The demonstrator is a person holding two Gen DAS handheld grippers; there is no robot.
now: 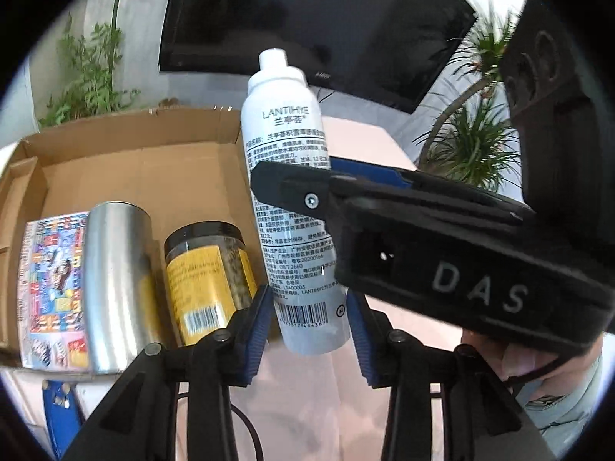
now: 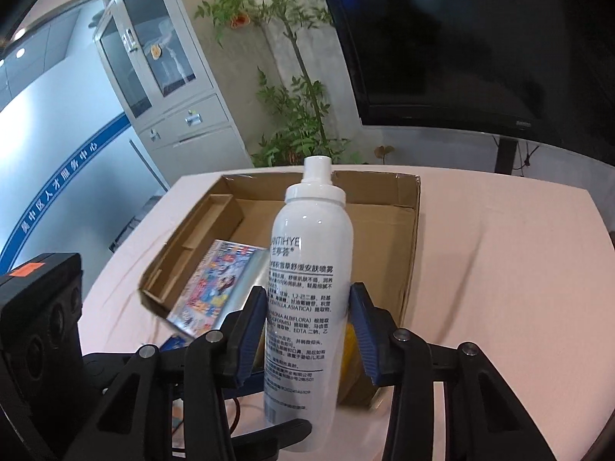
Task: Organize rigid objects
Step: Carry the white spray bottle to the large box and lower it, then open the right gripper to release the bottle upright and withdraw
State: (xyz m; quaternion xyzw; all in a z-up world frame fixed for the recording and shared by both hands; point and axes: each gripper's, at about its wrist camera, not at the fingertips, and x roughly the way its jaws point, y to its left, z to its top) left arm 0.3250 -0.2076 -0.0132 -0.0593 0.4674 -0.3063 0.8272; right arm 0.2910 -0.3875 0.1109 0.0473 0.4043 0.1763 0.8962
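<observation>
Nearest in the left wrist view, the left claw (image 1: 309,319) has its blue pads closed partway onto the lower body of a white spray bottle (image 1: 286,176), which stands in the air, cap tilted toward eleven o'clock. Just above, the right claw (image 1: 292,182) reaches in from three o'clock across the bottle's middle, one black finger in front of the label and one behind; the right wrist view shows its blue pads pressed on both sides of the bottle (image 2: 311,288). A hand (image 1: 511,357) shows at four o'clock. Beyond, toward nine o'clock, an open cardboard box (image 1: 127,153) on the pink-clothed table (image 2: 499,269) holds a colourful booklet (image 1: 52,288), a silver can (image 1: 115,280) and a yellow-labelled jar (image 1: 207,280) lying side by side. Farthest, at twelve o'clock, hangs a dark screen (image 1: 315,27), with green plants (image 1: 88,73) either side.
</observation>
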